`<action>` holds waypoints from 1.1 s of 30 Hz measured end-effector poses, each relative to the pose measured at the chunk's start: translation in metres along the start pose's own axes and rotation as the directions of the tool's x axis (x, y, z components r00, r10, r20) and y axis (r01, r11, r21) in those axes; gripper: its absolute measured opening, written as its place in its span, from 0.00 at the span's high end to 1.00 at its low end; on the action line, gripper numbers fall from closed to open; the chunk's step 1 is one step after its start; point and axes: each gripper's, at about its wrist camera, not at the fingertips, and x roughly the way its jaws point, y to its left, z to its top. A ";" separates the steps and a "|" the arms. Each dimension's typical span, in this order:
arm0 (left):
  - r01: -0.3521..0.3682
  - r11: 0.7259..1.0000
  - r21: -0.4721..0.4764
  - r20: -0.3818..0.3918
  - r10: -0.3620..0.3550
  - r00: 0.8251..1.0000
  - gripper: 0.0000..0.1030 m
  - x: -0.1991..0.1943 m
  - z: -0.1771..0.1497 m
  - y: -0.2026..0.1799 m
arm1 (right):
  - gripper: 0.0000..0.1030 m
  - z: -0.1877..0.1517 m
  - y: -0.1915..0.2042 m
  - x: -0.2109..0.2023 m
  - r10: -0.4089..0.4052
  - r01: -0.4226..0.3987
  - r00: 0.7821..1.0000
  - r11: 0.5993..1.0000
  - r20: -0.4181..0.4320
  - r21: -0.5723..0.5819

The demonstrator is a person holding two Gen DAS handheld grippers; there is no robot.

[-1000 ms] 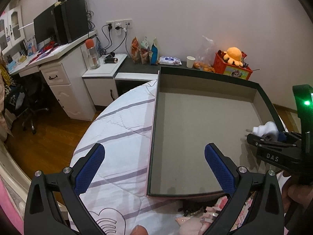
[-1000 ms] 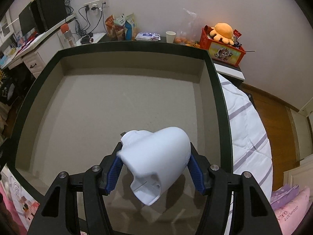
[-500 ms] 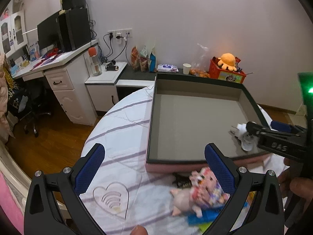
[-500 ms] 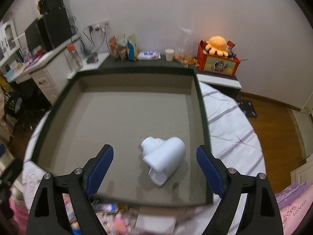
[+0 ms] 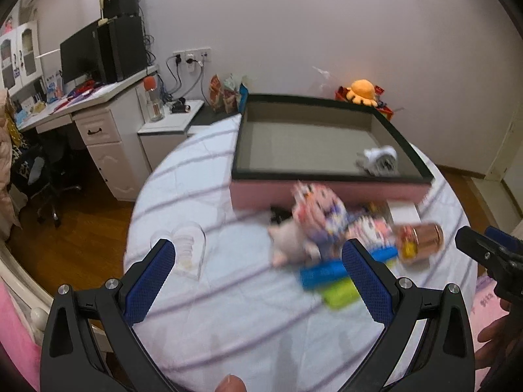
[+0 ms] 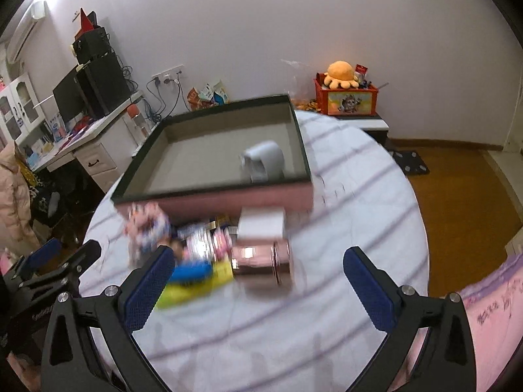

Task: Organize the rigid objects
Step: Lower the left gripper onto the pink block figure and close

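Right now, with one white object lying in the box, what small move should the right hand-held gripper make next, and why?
Probably lower the right hand-held gripper, empty with jaws opening, over the pink can: it lies closest, outside the box.

A matt white plastic object (image 6: 263, 160) lies in a matt-lined cardboard-looking box (image 6: 212, 192); nearby, a shiny pink metallic can (image 6: 261, 263) rests on striped cloth bedding (image 6: 359, 196).

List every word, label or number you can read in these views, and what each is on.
None can be read.
Packets in the pile: print blurred.
Pink cloth at the right edge: handwriting-like marks, illegible.
Red box by the wall: picture only, no readable text.
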 end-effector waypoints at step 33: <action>0.022 1.000 0.005 -0.100 -0.021 0.995 0.00 0.075 0.022 -0.034 | 0.00 -0.026 -0.016 0.014 0.019 -0.018 1.000 0.999 -0.015 0.032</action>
